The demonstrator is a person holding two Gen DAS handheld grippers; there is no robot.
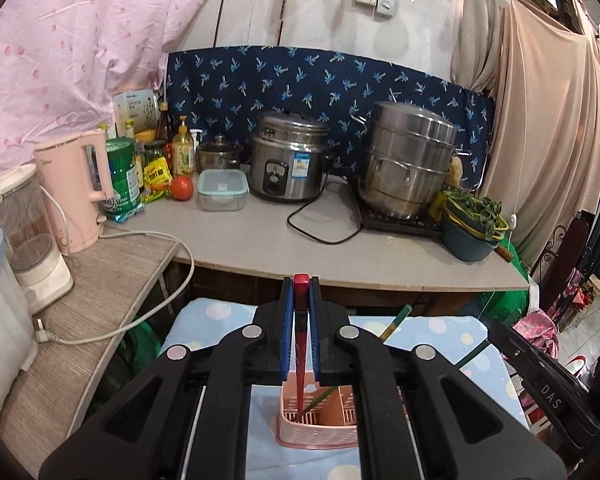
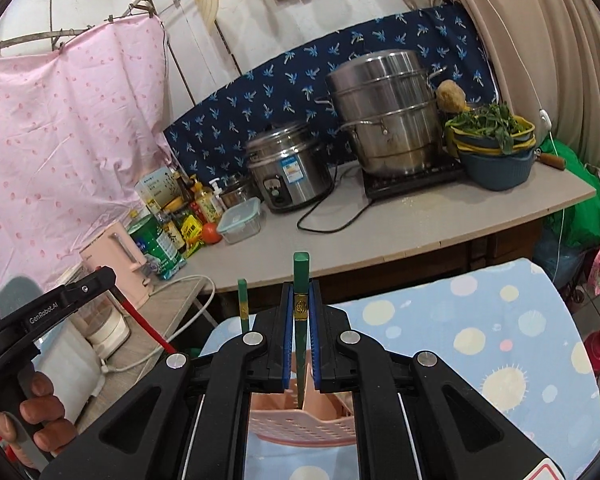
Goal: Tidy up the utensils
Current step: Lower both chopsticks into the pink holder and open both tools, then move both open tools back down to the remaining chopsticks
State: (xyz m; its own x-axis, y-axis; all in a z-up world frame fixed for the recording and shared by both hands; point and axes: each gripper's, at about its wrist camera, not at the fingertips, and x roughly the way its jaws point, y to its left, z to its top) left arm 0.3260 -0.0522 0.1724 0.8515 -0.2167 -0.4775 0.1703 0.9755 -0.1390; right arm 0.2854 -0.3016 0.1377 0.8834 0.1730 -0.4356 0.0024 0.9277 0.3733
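Observation:
In the left wrist view my left gripper is shut on a red chopstick whose tip points down into a pink perforated utensil basket. A green chopstick leans in that basket. My right gripper is shut on another green chopstick, tip down inside the pink basket. A second green chopstick stands just left of it. The left gripper with the red chopstick shows at the left, held by a hand.
The basket stands on a blue spotted cloth. Behind it a grey counter carries a rice cooker, a steamer pot, a lidded glass box, a basin of greens, bottles and a pink kettle. A white cable hangs at left.

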